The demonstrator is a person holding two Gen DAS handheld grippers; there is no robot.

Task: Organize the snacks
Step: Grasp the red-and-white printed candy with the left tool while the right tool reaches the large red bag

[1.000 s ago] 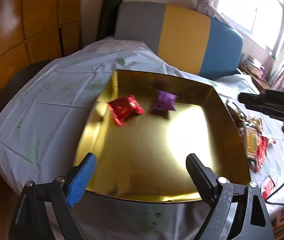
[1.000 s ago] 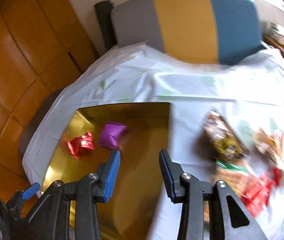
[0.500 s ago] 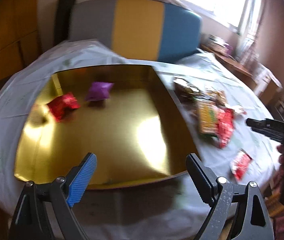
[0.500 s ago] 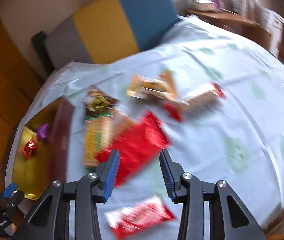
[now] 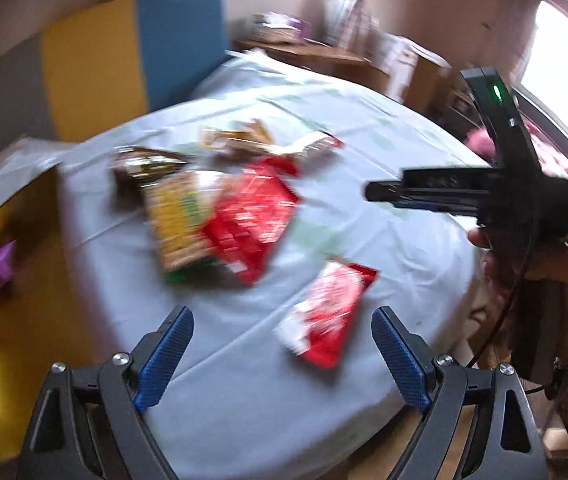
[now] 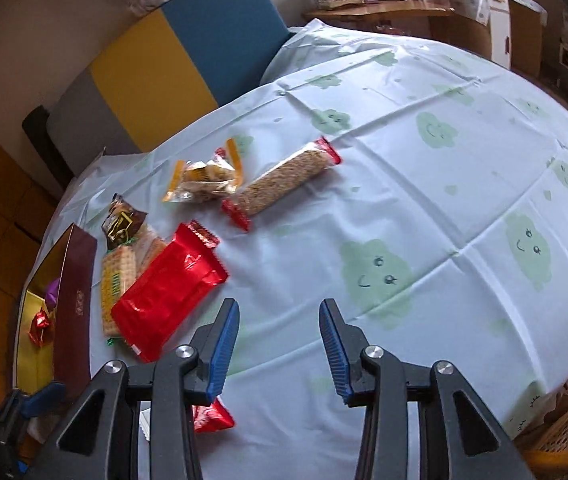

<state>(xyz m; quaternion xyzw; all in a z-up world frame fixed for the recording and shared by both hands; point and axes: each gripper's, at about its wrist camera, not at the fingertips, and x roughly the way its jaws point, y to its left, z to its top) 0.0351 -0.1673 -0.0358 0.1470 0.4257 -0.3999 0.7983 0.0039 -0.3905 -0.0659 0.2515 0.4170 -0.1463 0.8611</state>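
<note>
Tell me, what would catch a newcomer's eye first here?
Probably the big shiny red snack bag, lying on a pale tablecloth printed with smiling green clouds, with other snack packets beside it. At the table's left edge stands a gold-lined box holding two wrapped sweets. Both grippers, the left gripper and right gripper, hover open above the cloth.

left wrist: looks steeply down along its fingers at the surface (image 5: pixel 244 400), close, blurred | right wrist: same downward tilt, sharper | shared: big red packet (image 5: pixel 250 216) (image 6: pixel 168 290) at centre left, gold box (image 5: pixel 16 320) (image 6: pixel 32 344) at left edge
</note>
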